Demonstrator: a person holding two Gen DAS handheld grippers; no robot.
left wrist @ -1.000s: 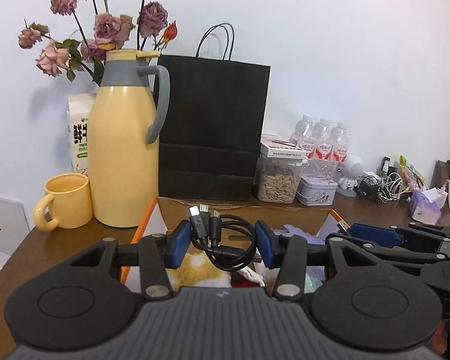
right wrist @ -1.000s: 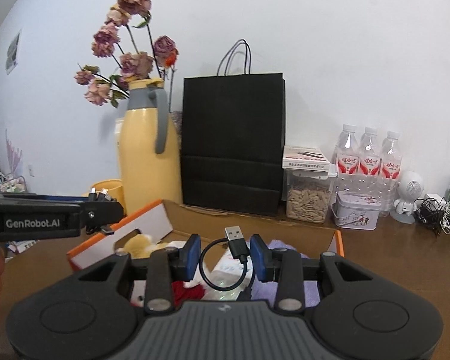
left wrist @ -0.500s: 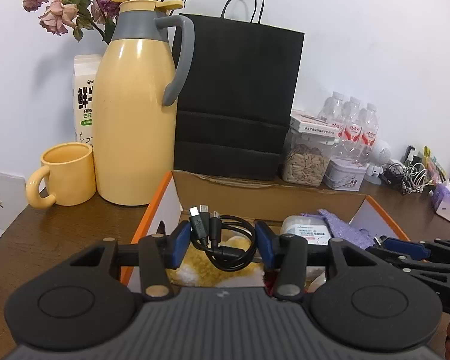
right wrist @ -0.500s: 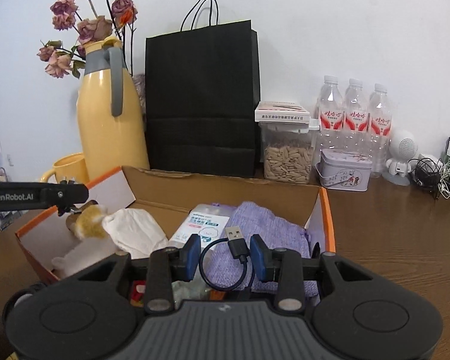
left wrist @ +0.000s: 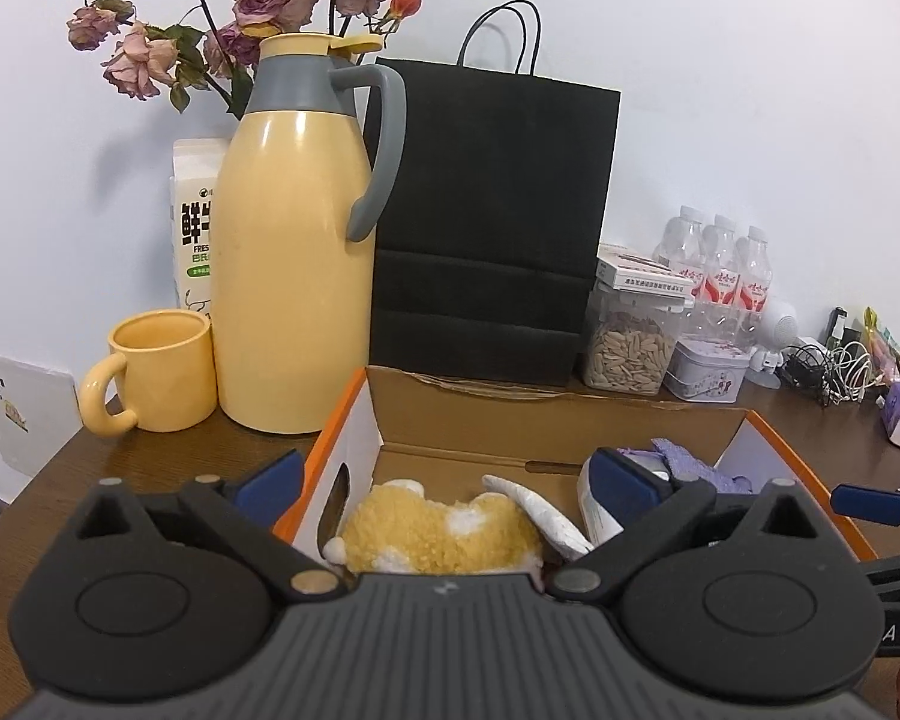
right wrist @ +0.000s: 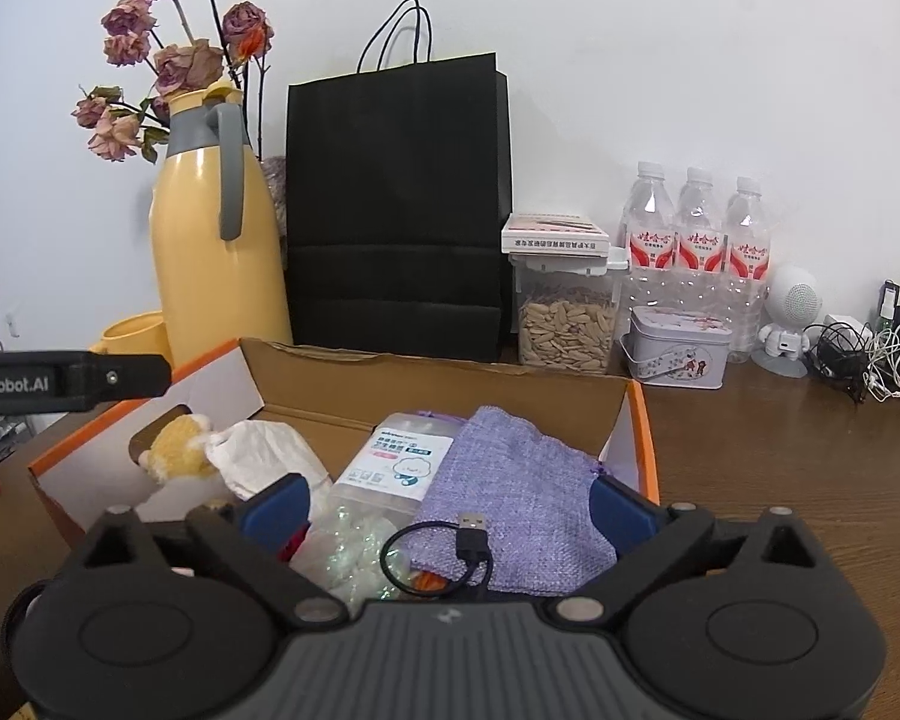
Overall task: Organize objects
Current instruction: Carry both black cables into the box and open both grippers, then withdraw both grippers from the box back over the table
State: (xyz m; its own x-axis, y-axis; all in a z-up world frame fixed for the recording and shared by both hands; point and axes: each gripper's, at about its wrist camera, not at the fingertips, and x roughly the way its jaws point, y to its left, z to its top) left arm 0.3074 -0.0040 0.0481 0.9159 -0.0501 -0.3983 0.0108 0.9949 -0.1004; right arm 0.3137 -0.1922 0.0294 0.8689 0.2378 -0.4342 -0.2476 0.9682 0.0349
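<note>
A short black USB cable (right wrist: 450,546), loosely coiled, lay low-centre in the right wrist view, on the lilac woven fabric pouch (right wrist: 510,516) inside the open orange-edged cardboard box (right wrist: 639,420). The right gripper (right wrist: 444,510) hung just above it, blue pads spread wide, nothing between them. Beside the pouch sat a clear wipes pack w/ blue print (right wrist: 399,456), crumpled white tissue (right wrist: 258,456) and a fluffy yellow plush toy (right wrist: 180,450) at the box's left end.

In the left wrist view, the left gripper (left wrist: 447,483) was also spread and empty, low-centre over the plush toy (left wrist: 438,531); one pad (left wrist: 270,480) sat outside the box's left wall, the other inside. No cable showed there.

Behind the box, upper half of both views: tall yellow thermos jug w/ grey handle (left wrist: 294,264), yellow mug (left wrist: 156,372), black paper carrier bag (left wrist: 492,222), dried roses (left wrist: 258,0); jar of seeds (right wrist: 564,324) & water bottles (right wrist: 696,228) to the right.

Judgement: cable appears released, box nearly packed. To finish cleanly, lift both grippers straight up, clear of the box walls & the cable loop, so no pad snags the plug; keep the left pad off the box's left flap.
</note>
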